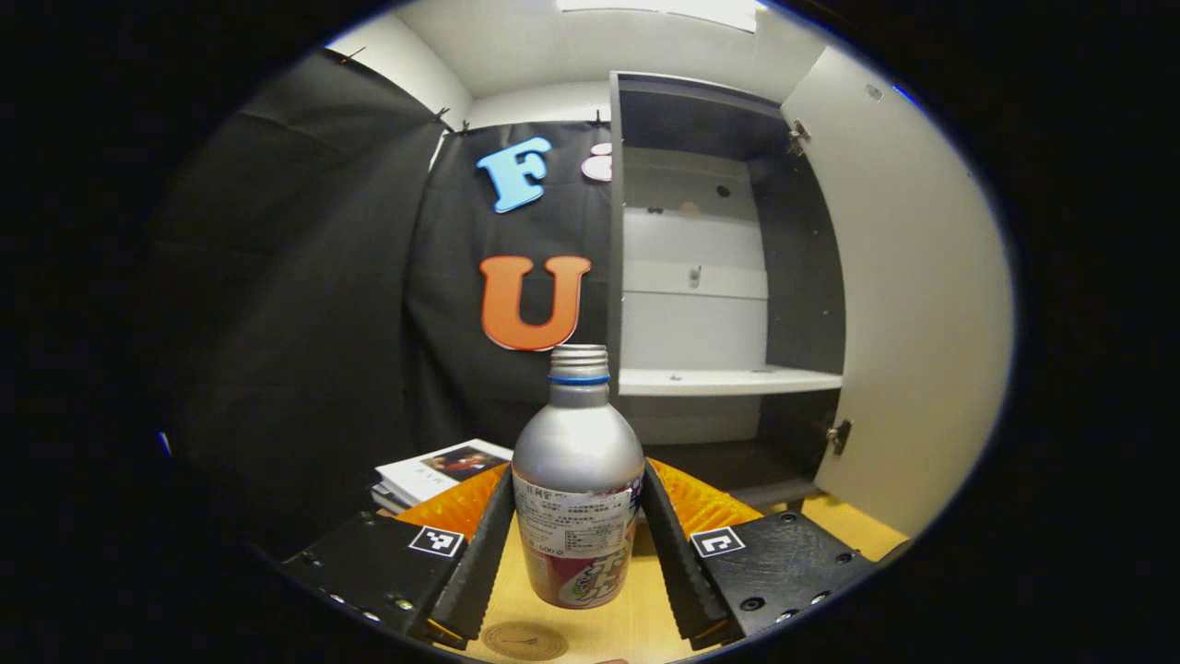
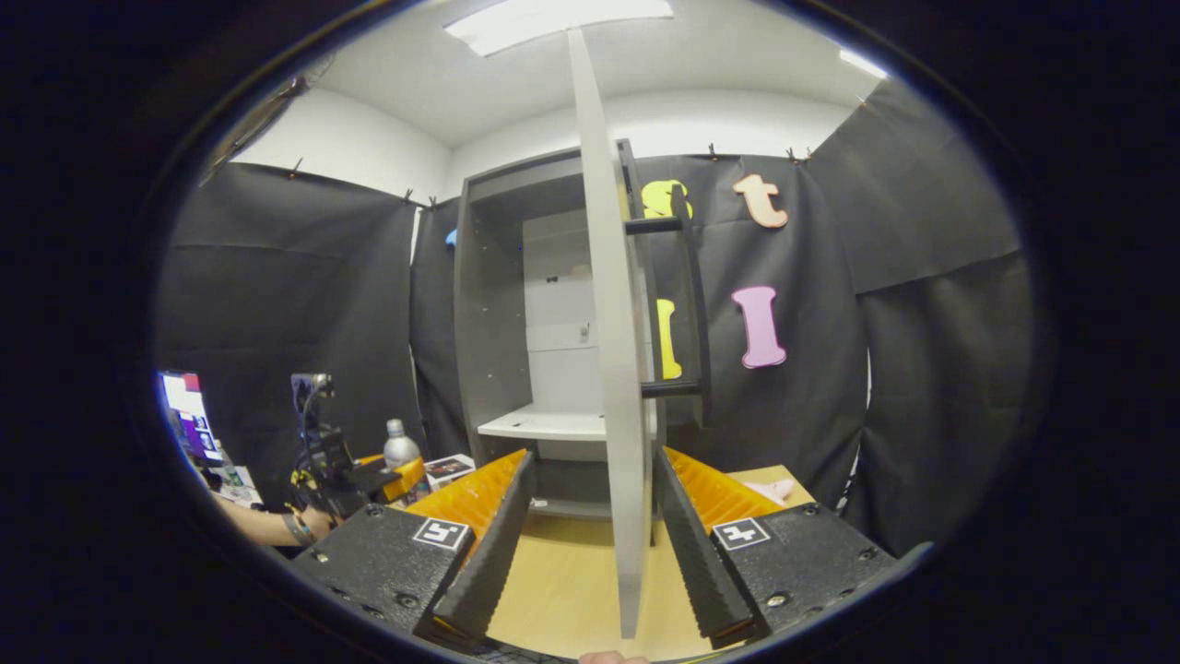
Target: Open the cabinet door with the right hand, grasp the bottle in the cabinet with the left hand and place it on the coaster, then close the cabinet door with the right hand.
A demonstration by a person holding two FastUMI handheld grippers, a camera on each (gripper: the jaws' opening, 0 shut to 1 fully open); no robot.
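Left claw (image 1: 578,544) clamps the upright aluminium bottle (image 1: 578,480) above the tabletop (image 1: 636,609); the round coaster (image 1: 526,640) lies just below, nearer the camera. Right claw (image 2: 590,544), apart, straddles the open cabinet door's (image 2: 616,369) edge.

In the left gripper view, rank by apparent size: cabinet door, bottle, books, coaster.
1. cabinet door
2. bottle, enlarged by sitting close between the left gripper fingers
3. books
4. coaster, partly cut off at the edge, so its rank against the books is unsure
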